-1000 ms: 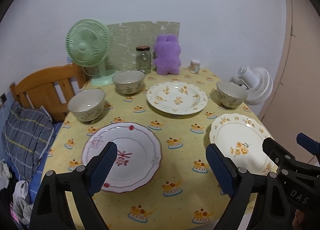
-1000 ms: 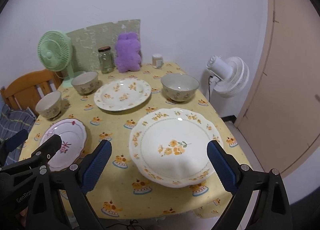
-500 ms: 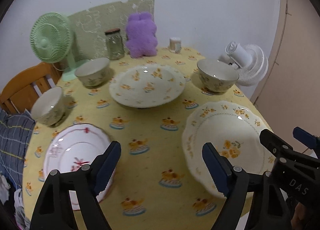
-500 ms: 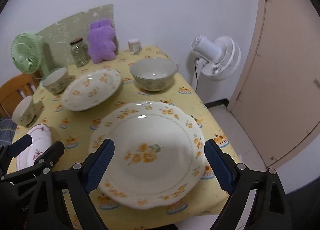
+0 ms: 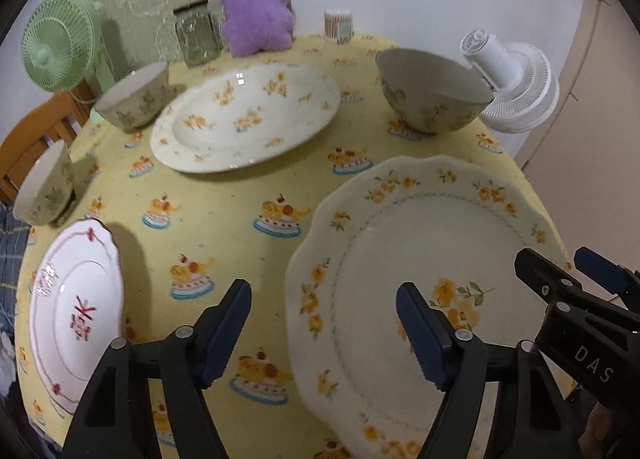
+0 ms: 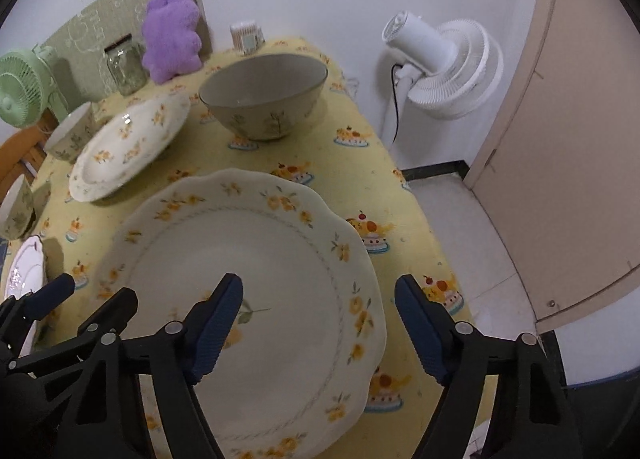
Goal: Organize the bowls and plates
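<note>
Both my tongs are spread wide, nothing gripped. Right gripper (image 6: 318,329) hangs over the scalloped plate (image 6: 256,259) at the near right of the table (image 5: 240,219); one finger sits above the plate's well, the other out past its right rim. Left gripper (image 5: 324,329) straddles that plate's left rim from the other side, one finger above the cloth, one above the plate. Can't tell if any pad touches it.

Near left: pink-trimmed plate (image 5: 76,307), alone at the table edge. Beyond it, a small bowl (image 5: 44,187). Mid-table: flower plate (image 5: 244,115), also alone. Second bowl (image 5: 134,99) to its left, big bowl (image 6: 264,95) to its right, near the scalloped plate's far rim but apart.

Progress, my read: nothing stacked yet. Three plates and three bowls all separate. Everything's left to do, and the scalloped plate looks like the first pick.
</note>
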Demonstrator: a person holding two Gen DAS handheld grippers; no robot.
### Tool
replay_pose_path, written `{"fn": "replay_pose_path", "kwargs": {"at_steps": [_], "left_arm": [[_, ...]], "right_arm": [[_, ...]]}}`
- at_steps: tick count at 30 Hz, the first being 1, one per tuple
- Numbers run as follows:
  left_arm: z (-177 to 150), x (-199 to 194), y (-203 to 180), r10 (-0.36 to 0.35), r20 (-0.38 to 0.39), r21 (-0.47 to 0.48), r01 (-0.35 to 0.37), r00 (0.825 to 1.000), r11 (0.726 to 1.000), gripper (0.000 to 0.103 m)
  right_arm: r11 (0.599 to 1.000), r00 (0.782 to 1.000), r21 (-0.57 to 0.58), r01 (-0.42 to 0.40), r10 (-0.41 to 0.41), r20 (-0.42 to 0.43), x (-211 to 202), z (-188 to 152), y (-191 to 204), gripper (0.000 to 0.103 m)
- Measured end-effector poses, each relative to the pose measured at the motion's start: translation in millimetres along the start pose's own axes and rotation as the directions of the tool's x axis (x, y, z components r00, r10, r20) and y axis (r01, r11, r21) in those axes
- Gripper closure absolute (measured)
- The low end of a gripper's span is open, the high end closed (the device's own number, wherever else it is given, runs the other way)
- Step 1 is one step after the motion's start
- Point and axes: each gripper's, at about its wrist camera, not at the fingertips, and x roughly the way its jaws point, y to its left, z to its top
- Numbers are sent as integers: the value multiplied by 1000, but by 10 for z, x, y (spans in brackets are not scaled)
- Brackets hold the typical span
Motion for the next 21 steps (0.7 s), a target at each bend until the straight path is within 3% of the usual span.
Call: {"fn": "replay_pose_path", "kwargs": {"at_steps": [11,21], "left_arm": [[83,261,-89,17,-58,-39,-19,998,999,39],[130,275,-46,4,-87,-41,-8,996,999,40]], "right_arm": [[998,993,-2,-57,57,-100,427,103,-122,40],[999,992,-22,-47,44,-121,458,140,-73,42]]}}
